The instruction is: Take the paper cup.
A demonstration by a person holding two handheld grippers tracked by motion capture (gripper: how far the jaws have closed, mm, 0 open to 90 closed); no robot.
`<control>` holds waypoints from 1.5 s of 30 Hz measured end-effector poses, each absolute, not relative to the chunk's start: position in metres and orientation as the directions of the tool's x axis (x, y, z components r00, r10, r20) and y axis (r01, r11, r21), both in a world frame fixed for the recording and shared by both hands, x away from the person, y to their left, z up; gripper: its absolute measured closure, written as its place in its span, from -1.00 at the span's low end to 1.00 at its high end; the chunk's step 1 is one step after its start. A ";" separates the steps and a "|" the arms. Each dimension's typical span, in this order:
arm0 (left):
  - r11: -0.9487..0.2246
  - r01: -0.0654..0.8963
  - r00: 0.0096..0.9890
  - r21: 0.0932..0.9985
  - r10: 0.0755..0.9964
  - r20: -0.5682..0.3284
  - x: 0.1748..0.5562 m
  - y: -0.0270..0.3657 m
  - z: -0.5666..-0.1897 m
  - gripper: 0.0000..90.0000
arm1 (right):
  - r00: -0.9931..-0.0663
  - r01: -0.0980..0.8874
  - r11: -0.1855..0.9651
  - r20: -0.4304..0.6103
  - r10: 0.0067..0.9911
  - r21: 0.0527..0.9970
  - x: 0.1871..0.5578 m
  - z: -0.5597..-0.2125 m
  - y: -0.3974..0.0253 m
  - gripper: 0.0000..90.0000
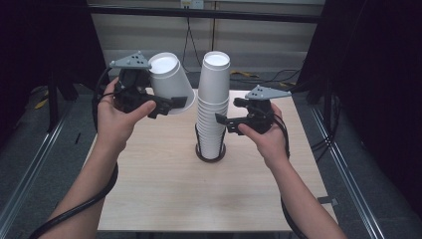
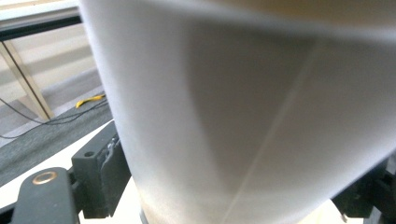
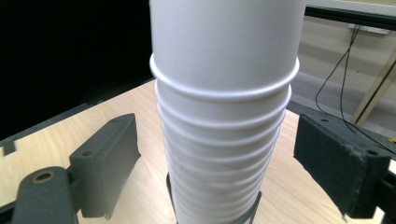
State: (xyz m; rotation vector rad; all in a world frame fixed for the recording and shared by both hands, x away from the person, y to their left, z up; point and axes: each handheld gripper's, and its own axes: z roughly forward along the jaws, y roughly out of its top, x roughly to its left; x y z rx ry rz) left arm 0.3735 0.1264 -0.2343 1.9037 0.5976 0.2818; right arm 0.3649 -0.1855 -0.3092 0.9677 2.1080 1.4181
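My left gripper point(image 1: 170, 103) is shut on a single white paper cup point(image 1: 170, 80), held upside down and tilted above the table's far left part. In the left gripper view the cup point(image 2: 243, 107) sits between the jaws of that gripper point(image 2: 233, 186). A tall stack of upside-down white cups point(image 1: 214, 99) stands in a black wire holder point(image 1: 210, 155) at the table's middle. My right gripper point(image 1: 222, 120) is open at the stack's right side, about mid-height. In the right gripper view its jaws straddle the stack point(image 3: 224, 107) with a gap on each side of the gripper point(image 3: 226, 163).
The light wooden table point(image 1: 164, 199) has bare room in front of the holder and on both sides. Dark curtains hang left and right. Cables lie on the floor behind the table, and metal rails run along both sides.
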 end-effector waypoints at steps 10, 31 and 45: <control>-0.397 0.297 0.853 0.868 0.520 -0.054 0.364 0.133 -0.262 -0.66 | -0.721 0.310 0.284 0.029 0.692 0.907 0.349 -0.320 -0.202 -0.70; -0.587 0.287 0.900 0.756 0.436 -0.003 0.343 0.111 -0.314 -0.66 | -0.833 0.301 0.436 0.011 0.553 0.848 0.328 -0.348 -0.208 -0.71; -0.688 0.268 0.922 0.675 0.386 0.027 0.338 0.095 -0.334 -0.64 | -0.878 0.275 0.495 0.005 0.479 0.824 0.320 -0.361 -0.207 -0.71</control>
